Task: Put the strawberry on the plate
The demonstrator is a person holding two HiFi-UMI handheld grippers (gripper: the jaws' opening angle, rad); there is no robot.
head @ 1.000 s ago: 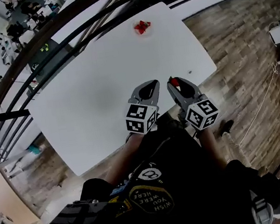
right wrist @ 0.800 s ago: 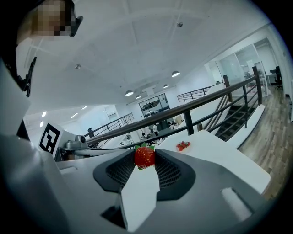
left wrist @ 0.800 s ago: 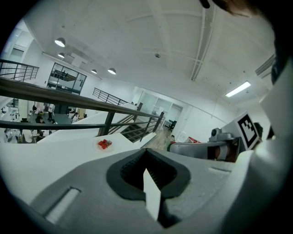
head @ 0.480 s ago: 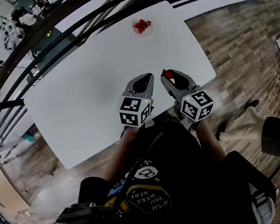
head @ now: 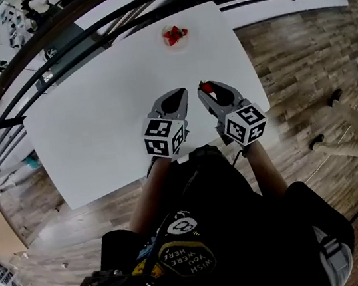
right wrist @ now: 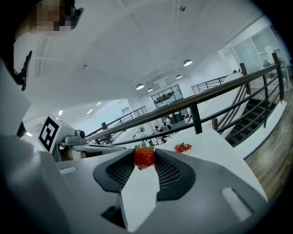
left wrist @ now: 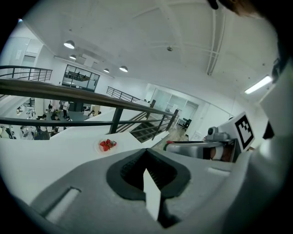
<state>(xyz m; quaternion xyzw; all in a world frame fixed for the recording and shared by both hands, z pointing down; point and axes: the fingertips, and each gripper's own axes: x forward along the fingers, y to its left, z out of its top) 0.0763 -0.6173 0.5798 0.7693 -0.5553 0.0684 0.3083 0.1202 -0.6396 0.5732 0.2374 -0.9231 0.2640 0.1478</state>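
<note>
The right claw (head: 208, 89) is clamping a strawberry (right wrist: 144, 157) between its tips, hovering over the white desk (head: 94, 118) near its 6 o'clock edge. The left claw (head: 177, 96) is sitting just beside it at 9 o'clock, pinched together on nothing. The plate (head: 185, 41), at the desk's 12 o'clock end, is holding other strawberries (head: 175, 35).

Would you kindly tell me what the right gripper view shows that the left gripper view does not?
Only the right gripper view: the right gripper seen head-on, jaws shut on the strawberry. Only the left gripper view: the left gripper seen head-on, jaws shut with nothing between them. Both: the plate holding red berries on the white table, with the dark railing beyond.
</note>
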